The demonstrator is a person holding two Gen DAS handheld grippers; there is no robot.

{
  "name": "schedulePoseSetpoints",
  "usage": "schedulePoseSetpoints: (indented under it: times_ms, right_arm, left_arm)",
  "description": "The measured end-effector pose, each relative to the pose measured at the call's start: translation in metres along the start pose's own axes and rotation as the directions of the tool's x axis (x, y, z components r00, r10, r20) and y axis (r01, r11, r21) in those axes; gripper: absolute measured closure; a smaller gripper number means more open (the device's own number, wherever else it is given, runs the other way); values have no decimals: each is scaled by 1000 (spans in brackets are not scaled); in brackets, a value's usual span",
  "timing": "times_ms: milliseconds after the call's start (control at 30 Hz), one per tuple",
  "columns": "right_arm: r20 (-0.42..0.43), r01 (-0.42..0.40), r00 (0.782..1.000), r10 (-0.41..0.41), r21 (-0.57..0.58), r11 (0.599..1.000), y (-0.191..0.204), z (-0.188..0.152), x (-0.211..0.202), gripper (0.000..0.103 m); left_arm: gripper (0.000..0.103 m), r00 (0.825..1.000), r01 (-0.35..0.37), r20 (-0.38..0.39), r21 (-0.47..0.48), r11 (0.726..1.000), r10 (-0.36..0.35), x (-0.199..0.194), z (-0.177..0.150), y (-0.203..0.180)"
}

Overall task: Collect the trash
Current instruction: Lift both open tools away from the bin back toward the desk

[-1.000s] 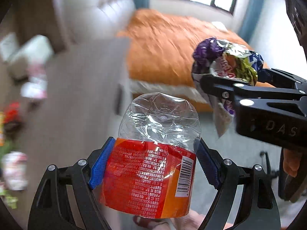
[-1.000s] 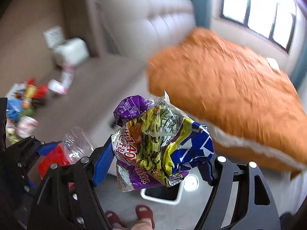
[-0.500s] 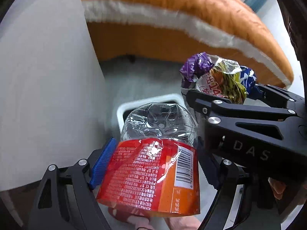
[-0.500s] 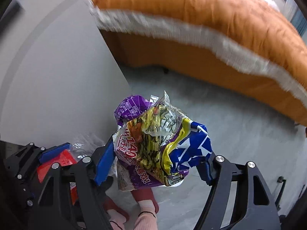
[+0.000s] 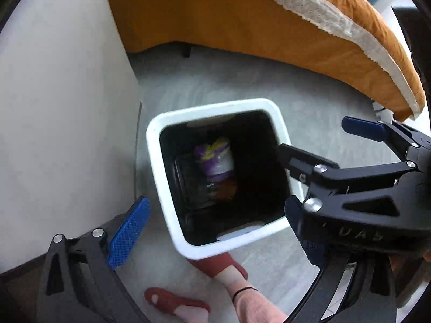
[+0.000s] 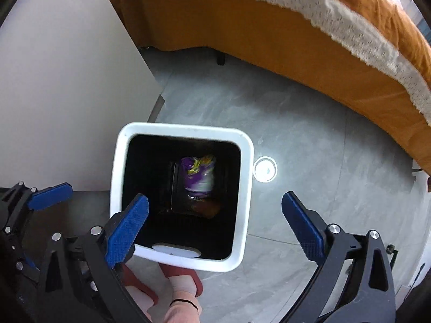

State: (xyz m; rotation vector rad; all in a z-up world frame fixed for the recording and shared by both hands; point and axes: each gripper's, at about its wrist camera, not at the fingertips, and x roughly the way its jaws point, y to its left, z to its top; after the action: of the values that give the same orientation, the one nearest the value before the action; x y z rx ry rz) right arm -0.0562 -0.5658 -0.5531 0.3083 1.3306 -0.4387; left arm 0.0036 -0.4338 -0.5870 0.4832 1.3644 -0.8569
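A white square trash bin (image 5: 156, 145) (image 6: 249, 161) with a dark inside stands on the grey floor below both grippers. The purple and yellow snack wrapper (image 5: 215, 156) (image 6: 199, 173) lies inside it, blurred. The orange-labelled bottle (image 5: 225, 189) (image 6: 207, 208) shows dimly under the wrapper. My left gripper (image 5: 212, 235) is open and empty above the bin's near rim. My right gripper (image 6: 215, 222) is open and empty above the bin; it also shows in the left wrist view (image 5: 312, 145) at the right.
A white cabinet side (image 5: 62, 107) stands close on the left of the bin. An orange bed with a lace-edged cover (image 6: 296, 40) runs across the back. The person's feet in red slippers (image 5: 223, 265) stand at the bin's near side. A round floor fitting (image 6: 265, 169) sits right of the bin.
Both grippers opened over the bin. The bottle left the left gripper and the wrapper left the right gripper; both now lie inside the bin.
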Motion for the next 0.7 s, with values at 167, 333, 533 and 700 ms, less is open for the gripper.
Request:
schedulePoseSetpoints:
  times_ms: [167, 333, 533, 700]
  right_arm:
    - [43, -16, 999, 15, 12, 1000, 2, 11, -44, 4]
    - [141, -15, 990, 9, 37, 999, -4, 26, -128, 4]
    - [285, -21, 959, 5, 54, 998, -10, 36, -240, 4]
    - [404, -14, 915, -14, 67, 998, -13, 40, -321, 4]
  left_arm:
    - [5, 999, -14, 51, 11, 1000, 14, -49, 14, -11]
    - [5, 989, -30, 144, 17, 999, 28, -125, 28, -23]
    - [5, 962, -23, 271, 39, 999, 11, -227, 42, -42]
    - [5, 928, -42, 371, 39, 998, 25, -306, 46, -53]
